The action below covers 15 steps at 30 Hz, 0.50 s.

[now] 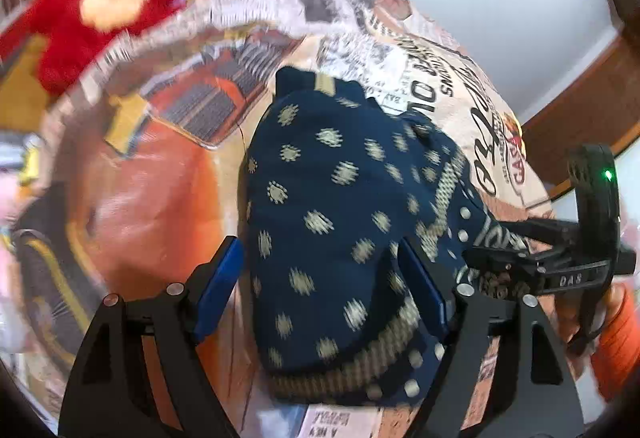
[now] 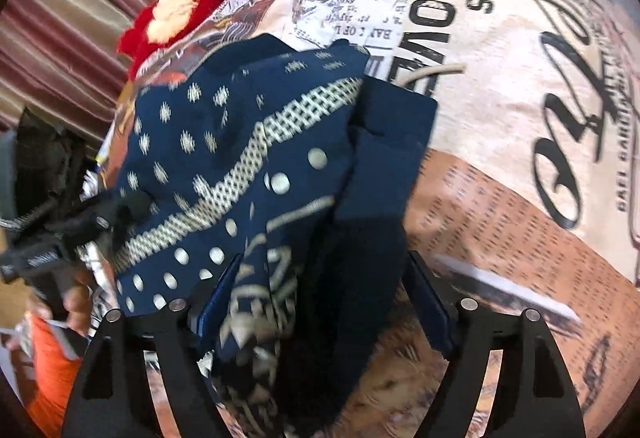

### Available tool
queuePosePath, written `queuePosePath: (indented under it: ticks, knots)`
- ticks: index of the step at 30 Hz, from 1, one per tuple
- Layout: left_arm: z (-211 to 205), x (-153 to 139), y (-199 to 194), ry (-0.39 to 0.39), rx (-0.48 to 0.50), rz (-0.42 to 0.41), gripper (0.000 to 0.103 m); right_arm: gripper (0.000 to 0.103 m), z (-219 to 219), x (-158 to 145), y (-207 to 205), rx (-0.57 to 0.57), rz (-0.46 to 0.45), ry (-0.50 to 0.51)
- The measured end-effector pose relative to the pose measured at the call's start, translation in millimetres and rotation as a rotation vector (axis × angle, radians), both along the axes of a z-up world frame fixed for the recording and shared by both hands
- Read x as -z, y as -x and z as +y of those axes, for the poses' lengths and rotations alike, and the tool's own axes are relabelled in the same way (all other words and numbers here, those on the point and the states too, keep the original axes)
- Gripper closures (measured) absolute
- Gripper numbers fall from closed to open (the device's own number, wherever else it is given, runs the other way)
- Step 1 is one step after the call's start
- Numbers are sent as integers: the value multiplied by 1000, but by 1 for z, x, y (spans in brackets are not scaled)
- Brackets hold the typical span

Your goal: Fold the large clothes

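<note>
Printed bedspread (image 2: 500,97) holds red plush (image 1: 80,21) beyond garment (image 1: 332,222).

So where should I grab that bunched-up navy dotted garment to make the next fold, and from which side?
Probably by the thick patterned hem band at the near edge of the navy dotted garment, coming down from above. It lies heaped on the printed bedspread, and that edge is a firm, exposed ridge. Both the left gripper and right gripper are open over it.
</note>
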<state>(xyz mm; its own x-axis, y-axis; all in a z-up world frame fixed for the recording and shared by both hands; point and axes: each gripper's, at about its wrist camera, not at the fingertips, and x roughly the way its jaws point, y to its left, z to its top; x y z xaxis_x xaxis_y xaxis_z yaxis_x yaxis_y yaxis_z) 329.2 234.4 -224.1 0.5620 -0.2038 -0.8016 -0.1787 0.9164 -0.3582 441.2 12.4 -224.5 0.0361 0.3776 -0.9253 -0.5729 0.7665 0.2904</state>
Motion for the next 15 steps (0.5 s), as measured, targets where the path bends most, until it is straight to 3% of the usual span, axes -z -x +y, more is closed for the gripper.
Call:
queuePosePath:
  ticks: [4, 7, 12, 15]
  knots:
    - [-18, -2, 20, -6, 56, -1, 17, 17, -13, -3, 10, -5, -22, 36]
    - [-28, 15, 30, -33, 73, 56, 17, 16, -24, -7, 18, -6, -43, 64]
    - [-22, 33, 52, 3, 12, 88, 11, 15, -36, -14, 42, -89, -115, 127]
    - [-20, 35, 65, -14, -4, 83, 8, 14, -43, -10, 58, -139, -153, 172]
